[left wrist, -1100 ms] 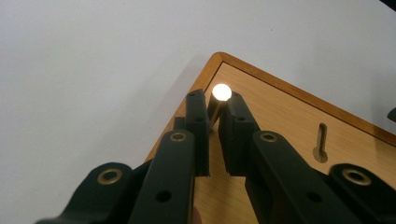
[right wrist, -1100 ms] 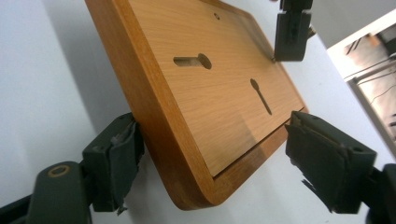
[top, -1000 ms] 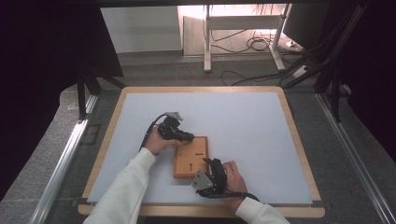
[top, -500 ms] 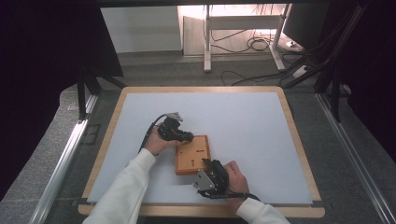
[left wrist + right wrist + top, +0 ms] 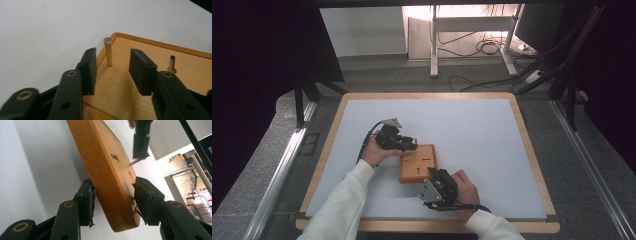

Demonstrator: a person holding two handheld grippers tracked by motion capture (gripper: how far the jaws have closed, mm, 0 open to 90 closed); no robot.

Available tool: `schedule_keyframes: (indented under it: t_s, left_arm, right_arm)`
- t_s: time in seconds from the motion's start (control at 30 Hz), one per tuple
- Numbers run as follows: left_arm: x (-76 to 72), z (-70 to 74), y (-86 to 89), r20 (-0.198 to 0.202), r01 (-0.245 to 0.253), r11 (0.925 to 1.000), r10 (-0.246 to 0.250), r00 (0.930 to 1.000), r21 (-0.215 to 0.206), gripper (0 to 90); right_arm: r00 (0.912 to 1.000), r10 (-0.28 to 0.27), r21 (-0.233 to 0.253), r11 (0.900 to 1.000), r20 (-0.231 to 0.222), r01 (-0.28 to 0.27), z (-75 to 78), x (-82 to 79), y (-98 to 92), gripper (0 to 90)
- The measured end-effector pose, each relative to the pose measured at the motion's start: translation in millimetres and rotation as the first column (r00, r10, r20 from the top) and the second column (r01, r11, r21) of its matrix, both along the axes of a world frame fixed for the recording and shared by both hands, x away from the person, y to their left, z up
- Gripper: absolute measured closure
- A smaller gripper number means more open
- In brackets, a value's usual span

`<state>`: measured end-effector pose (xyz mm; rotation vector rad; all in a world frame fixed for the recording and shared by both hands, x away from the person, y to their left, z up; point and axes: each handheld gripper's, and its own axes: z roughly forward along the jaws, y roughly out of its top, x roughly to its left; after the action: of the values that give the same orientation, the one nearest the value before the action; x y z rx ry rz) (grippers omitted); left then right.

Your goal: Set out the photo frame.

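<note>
The high camera looked forward and down from above the person's side, taking in the whole tabletop (image 5: 472, 120) with the wooden board (image 5: 418, 163) near its front edge. The left gripper camera sat close over that board (image 5: 155, 72), facing its corner pin (image 5: 108, 52). The right gripper camera looked along the board's edge (image 5: 107, 177) from very near. All three views shared the board.

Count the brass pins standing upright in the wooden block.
1: the brass pin stands near the wooden block's corner, just beyond the open left claw. Others may be hidden.
</note>
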<state>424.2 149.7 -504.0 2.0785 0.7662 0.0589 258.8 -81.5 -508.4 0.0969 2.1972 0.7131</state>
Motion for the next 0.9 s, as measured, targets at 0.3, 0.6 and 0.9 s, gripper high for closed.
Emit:
schedule_keyframes:
  t_s: [0.3,0.6,0.9]
  left_arm:
    - [-23.5,3.0,37.2,0.073,-0.095,0.9955,0.095,0.9928,-0.008,41.2]
    - [-34.7,-11.5,57.7,0.057,-0.120,0.9927,0.119,0.9913,0.016,40.3]
    - [-38.9,-19.6,54.1,0.056,-0.103,0.9930,0.100,0.9934,0.057,38.8]
  right_arm:
    - [0.9999,0.003,-0.011,1.000,0.011,-0.003,6.5,0.7,-3.3,55.8]
    - [0.9998,0.010,-0.027,1.000,0.015,-0.010,10.6,2.1,-4.9,57.0]
    - [0.9998,0.014,-0.042,0.999,0.012,-0.014,23.4,7.3,-6.8,60.5]
